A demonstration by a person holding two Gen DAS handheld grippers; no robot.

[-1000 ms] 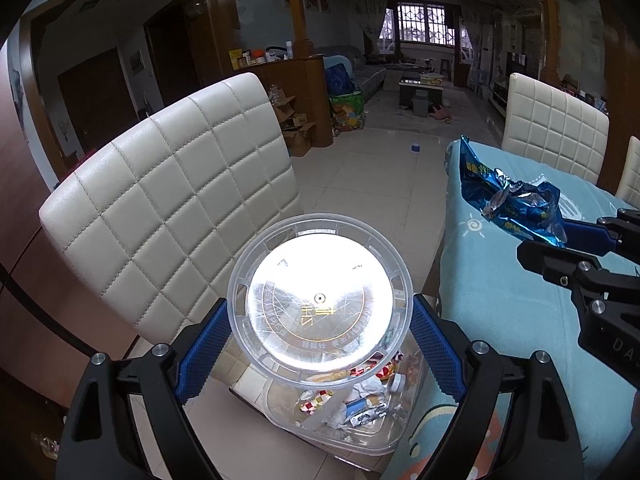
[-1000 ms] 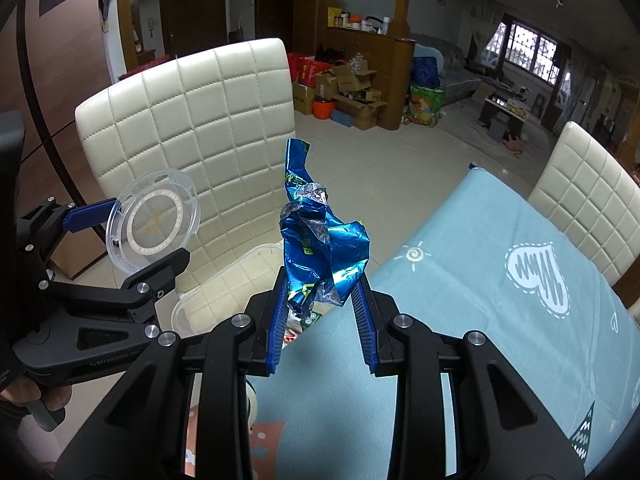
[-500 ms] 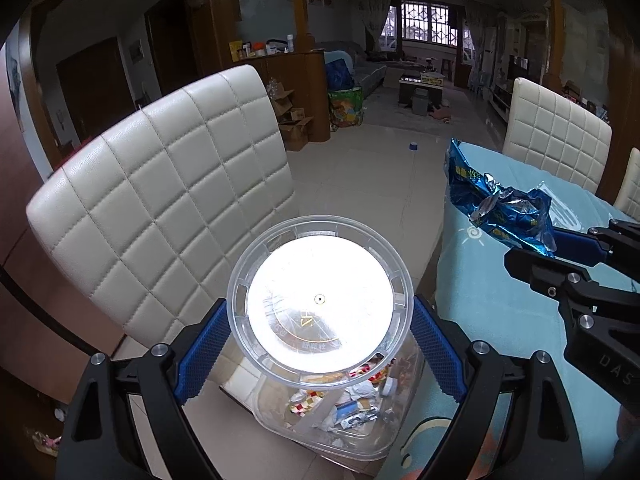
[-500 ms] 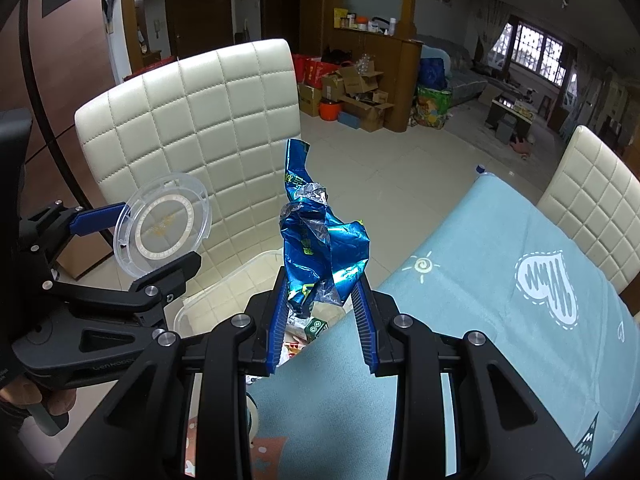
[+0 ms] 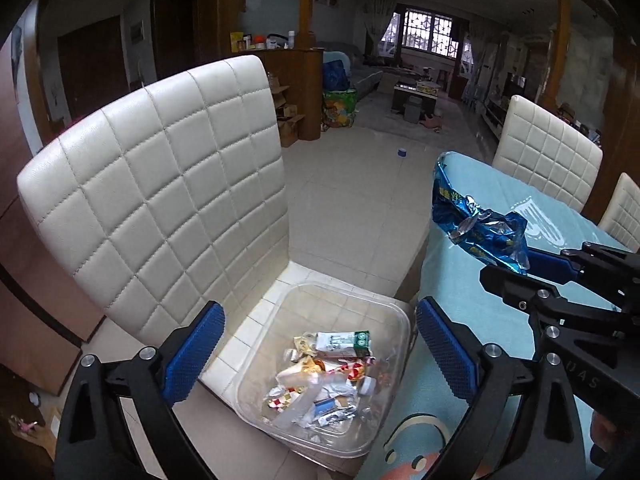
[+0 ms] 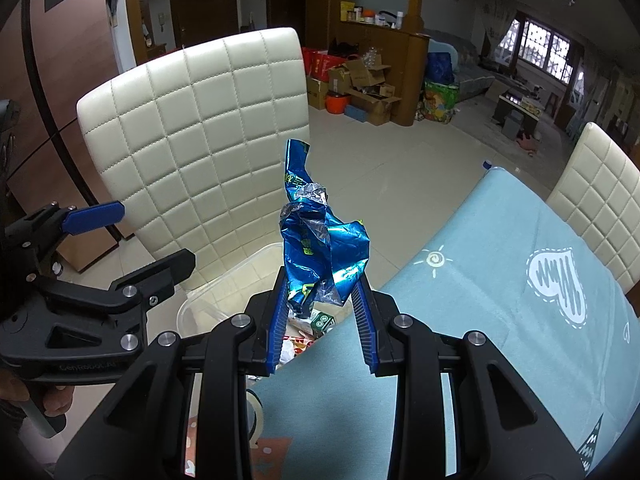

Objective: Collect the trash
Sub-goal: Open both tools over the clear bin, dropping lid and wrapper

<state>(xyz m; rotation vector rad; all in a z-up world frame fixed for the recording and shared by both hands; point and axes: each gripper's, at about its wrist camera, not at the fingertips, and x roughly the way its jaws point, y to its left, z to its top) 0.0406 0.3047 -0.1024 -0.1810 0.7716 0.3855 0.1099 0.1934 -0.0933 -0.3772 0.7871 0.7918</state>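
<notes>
Where readable: "DAS" on right gripper (image 5: 576,280).

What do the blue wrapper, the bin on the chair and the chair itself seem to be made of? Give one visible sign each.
Blue wrapper: likely metallised plastic film, glossy; it holds sharp crumples and shows a silver inside.
Bin: clear, smooth plastic; the trash and seat show through its walls.
Chair: cream leather or imitation leather, cannot tell which; soft sheen, stitched padded squares.
</notes>
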